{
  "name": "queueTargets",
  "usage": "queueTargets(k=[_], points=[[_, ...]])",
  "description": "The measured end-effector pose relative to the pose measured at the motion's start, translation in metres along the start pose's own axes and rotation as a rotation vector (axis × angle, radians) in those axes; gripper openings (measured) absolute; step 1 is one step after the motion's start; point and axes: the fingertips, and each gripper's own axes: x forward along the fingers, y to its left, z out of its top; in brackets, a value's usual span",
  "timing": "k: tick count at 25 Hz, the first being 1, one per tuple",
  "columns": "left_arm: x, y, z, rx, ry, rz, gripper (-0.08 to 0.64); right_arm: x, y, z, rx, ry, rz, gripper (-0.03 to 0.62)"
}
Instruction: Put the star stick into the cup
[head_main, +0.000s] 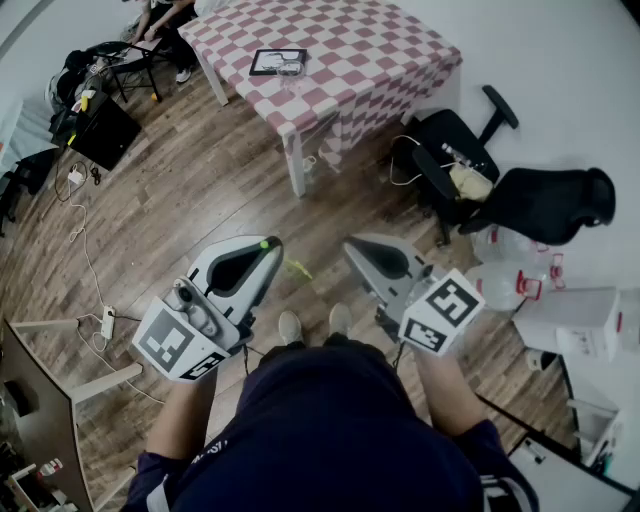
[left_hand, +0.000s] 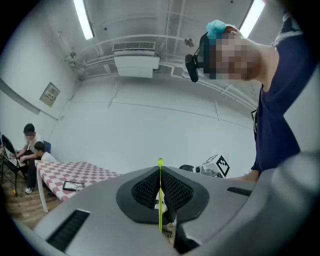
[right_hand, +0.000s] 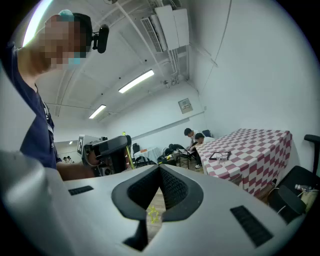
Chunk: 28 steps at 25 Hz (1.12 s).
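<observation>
Head view: the person stands on a wood floor (head_main: 200, 180) with both grippers held out at waist level, well apart from the table (head_main: 390, 60).

Left gripper (head_main: 266, 252), at 9 o'clock of centre: its jaws are pressed together on the star stick (left_hand: 160, 200). In the left gripper view the thin yellow-green stick runs upright through the seam between the pads, and its small round tip stands just above the jaw tips.

A yellow-green star shape (head_main: 298, 268) shows just at 4 o'clock of the left jaw tips, between the two grippers. The same shape appears through the gap at the base of the right jaws in the right gripper view. Whether it joins the held stick cannot be told.

Right gripper (head_main: 352, 250), at 3 o'clock of the left one: its jaws meet at the tips with nothing between them.

The table, under a pink-and-white checked cloth, lies at 12 o'clock. On it rests a dark tray (head_main: 268, 62), and a small clear cup (head_main: 291, 70) stands at the tray's 3 o'clock edge.

A black office chair (head_main: 450, 170) stands at 2 o'clock.
</observation>
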Motion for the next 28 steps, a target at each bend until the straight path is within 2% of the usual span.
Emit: queueTargets(k=[10,16,28], points=[[0.021,-0.009,-0.015,-0.021,0.024,0.012,0.032,-0.014,-0.017,-0.008,0.022,0.014,0.017,0.015],[0.041,-0.011,-0.025,-0.026,0.043,0.040,0.032,-0.023,-0.038,-0.016,0.068,0.038,0.041,0.017],[0.086,-0.009,-0.025,0.000,0.048,0.101,0.031,-0.052,-0.098,-0.010,0.077,0.052,0.050,0.017]])
